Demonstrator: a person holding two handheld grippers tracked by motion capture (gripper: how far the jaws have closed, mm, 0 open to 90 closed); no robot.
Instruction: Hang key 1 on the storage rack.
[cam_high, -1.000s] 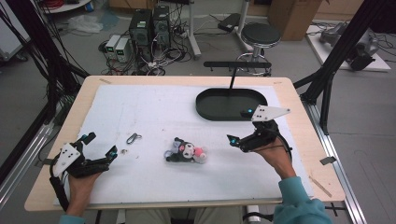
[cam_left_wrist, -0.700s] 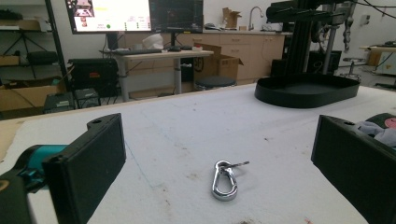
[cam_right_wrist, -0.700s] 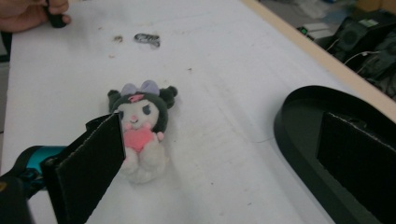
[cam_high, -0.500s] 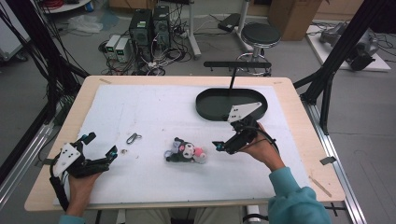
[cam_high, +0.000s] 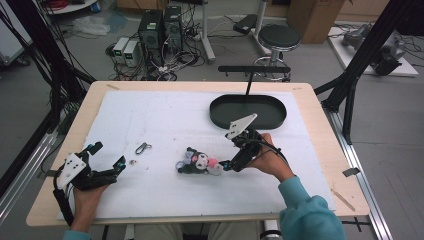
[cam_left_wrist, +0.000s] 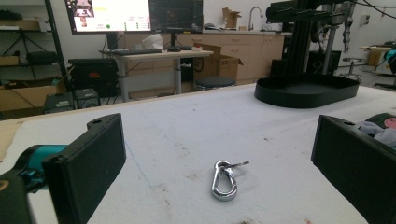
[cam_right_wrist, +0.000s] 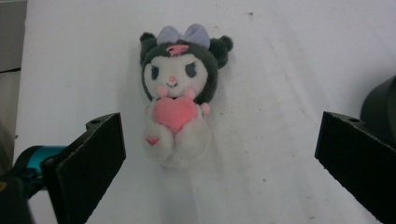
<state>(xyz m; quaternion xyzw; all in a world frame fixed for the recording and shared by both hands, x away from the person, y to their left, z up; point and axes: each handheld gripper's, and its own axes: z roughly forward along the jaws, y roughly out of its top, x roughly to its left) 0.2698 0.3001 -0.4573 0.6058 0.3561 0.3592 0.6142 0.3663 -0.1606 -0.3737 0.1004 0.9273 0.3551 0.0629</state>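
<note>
A small plush doll (cam_high: 198, 162) (cam_right_wrist: 179, 94) with a black hood, lilac bow and pink heart lies on its back on the white mat. My right gripper (cam_high: 227, 164) (cam_right_wrist: 219, 154) hovers just right of it, open, its jaws wide apart with the doll ahead between them and untouched. A silver carabiner clip (cam_high: 142, 148) (cam_left_wrist: 224, 179) lies left of the doll. My left gripper (cam_high: 107, 157) (cam_left_wrist: 219, 172) rests open at the mat's front left, its jaws spread and the clip lying on the mat ahead.
A black oval tray (cam_high: 248, 111) (cam_left_wrist: 306, 90) with a T-shaped stand (cam_high: 252, 70) sits at the back right of the mat (cam_high: 150, 115). A tiny metal piece (cam_high: 133, 162) lies near the clip. The wooden table edge (cam_high: 320, 120) frames the mat.
My right gripper has swung left and forward from beside the tray to just right of the doll. The left gripper, doll and clip have stayed put.
</note>
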